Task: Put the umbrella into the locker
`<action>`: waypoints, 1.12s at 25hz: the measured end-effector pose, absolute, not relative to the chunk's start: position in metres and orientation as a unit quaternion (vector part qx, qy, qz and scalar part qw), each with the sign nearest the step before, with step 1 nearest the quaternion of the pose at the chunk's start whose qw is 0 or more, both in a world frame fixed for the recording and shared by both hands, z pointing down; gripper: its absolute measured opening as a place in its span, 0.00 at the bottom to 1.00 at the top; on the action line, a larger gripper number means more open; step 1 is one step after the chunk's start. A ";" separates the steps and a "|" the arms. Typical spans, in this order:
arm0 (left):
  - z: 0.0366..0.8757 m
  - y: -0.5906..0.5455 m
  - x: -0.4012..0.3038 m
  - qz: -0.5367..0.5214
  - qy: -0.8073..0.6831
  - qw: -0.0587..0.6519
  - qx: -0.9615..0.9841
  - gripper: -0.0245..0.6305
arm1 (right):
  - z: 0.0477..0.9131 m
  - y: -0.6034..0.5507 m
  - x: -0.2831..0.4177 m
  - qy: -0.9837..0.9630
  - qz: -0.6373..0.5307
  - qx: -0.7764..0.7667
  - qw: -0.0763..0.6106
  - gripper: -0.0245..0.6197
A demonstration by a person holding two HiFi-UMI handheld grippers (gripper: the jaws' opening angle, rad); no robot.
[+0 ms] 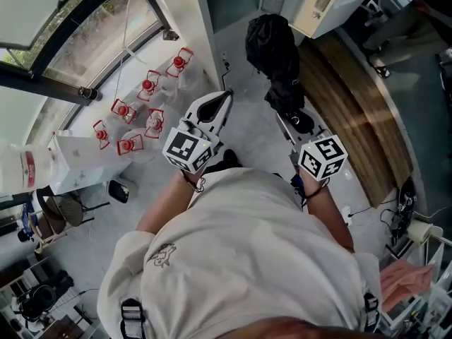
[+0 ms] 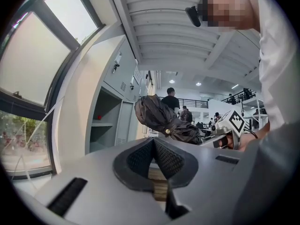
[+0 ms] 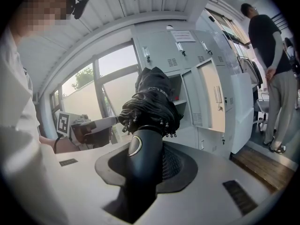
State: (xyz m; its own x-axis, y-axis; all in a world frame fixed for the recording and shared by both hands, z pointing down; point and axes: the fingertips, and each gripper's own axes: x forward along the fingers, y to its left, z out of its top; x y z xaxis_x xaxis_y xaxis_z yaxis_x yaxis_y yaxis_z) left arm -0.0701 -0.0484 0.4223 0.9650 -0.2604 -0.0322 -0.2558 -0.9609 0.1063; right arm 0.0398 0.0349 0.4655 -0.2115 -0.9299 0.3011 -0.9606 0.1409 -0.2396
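The right hand-held gripper (image 3: 147, 161) clamps the handle of the folded black umbrella (image 3: 151, 102), with an open locker (image 3: 210, 102) ahead of it. The left hand-held gripper (image 2: 154, 159), alongside, has its jaws closed on nothing.

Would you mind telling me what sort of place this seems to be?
Probably a locker area beside a large open workspace: a bank of grey metal lockers, one standing open with shelves, tall windows, and people on an open floor beyond.

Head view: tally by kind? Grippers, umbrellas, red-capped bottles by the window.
grippers: 2 (left gripper, right gripper)
umbrella: 1
red-capped bottles: 6
total: 9
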 end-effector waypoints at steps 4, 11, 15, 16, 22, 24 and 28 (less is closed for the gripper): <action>0.415 -0.077 -0.069 -0.026 -0.120 0.063 0.990 0.06 | 0.462 0.004 0.040 -0.750 0.200 0.630 0.028 0.26; 0.407 -0.117 -0.059 -0.021 -0.138 0.035 0.990 0.06 | 0.456 -0.043 0.054 -0.762 0.201 0.615 0.029 0.26; 0.409 -0.135 -0.050 -0.018 -0.157 0.038 0.987 0.06 | 0.459 -0.065 0.068 -0.771 0.203 0.602 0.031 0.27; 0.408 -0.141 -0.046 -0.018 -0.163 0.039 0.986 0.06 | 0.458 -0.072 0.072 -0.774 0.203 0.599 0.032 0.26; 0.400 -0.174 -0.014 -0.017 -0.194 0.030 0.980 0.06 | 0.455 -0.113 0.109 -0.792 0.201 0.575 0.035 0.27; 0.401 -0.185 0.003 -0.019 -0.207 0.032 0.978 0.06 | 0.455 -0.124 0.124 -0.800 0.195 0.566 0.042 0.26; 0.399 -0.204 0.042 -0.025 -0.231 0.029 0.972 0.06 | 0.454 -0.143 0.154 -0.818 0.190 0.540 0.054 0.26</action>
